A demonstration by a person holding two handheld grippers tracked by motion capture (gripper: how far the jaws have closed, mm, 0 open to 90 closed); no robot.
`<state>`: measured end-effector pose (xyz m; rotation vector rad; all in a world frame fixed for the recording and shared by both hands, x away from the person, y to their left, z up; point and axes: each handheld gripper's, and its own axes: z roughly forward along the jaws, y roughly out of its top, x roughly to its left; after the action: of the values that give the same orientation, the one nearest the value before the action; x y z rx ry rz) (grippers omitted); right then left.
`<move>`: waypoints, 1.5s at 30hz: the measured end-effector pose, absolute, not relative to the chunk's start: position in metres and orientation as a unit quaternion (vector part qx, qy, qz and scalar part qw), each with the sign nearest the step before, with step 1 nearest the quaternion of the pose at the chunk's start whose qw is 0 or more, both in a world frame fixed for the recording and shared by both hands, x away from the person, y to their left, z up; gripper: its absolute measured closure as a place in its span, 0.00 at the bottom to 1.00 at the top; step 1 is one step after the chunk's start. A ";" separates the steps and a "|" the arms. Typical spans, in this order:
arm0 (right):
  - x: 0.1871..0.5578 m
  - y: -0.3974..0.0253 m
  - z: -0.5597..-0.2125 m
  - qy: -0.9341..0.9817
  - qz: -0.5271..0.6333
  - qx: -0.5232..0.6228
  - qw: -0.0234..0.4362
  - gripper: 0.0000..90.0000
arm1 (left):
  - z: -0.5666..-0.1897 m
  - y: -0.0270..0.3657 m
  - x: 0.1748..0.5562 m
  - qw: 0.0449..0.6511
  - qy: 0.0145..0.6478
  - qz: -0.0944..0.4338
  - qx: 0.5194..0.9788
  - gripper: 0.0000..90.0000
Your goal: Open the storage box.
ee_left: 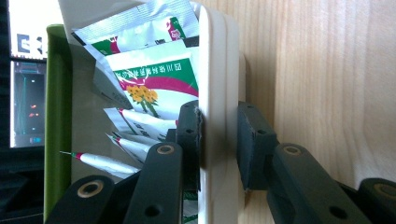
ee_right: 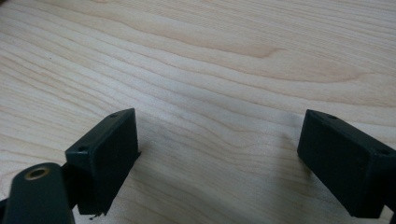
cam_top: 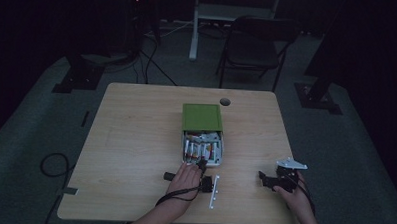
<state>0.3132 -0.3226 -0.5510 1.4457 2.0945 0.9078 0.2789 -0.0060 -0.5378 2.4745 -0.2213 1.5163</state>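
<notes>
Where the wooden table meets the person's side, the left gripper reaches the near wall of a white box that stands near the table's middle, its green lid pushed back toward the far end so that the near half lies open. In the left gripper view the two black jaws straddle that white wall, one inside the box and one outside; the inner jaw presses on the wall, while the outer one stands just beside it, so whether the grip is fully clenched cannot be told. Behind the wall stand printed sachets (white with green and red bands and a yellow flower motif), packed upright in a row. The right gripper rests low over the table near its front right corner, well apart from the box; in the right gripper view its jaws are spread wide over bare wood, grasping nothing. A short metal strip lies between the two hands.
</notes>
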 end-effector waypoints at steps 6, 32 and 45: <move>0.313 -0.323 -0.551 0.757 0.328 0.522 0.218 0.13 | -0.539 -0.005 0.271 0.113 -0.079 0.515 0.846 0.82; 0.313 -0.323 -0.551 0.757 0.328 0.522 0.218 0.13 | -0.538 0.000 0.245 0.122 -0.087 0.499 0.854 0.82; 0.313 -0.323 -0.551 0.757 0.328 0.522 0.218 0.13 | -0.533 0.004 0.248 0.189 -0.046 0.452 0.871 0.72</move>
<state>0.3133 -0.3227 -0.5511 1.4442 2.0946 0.9075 0.2481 0.0045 -0.5332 2.4483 -0.1289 1.2709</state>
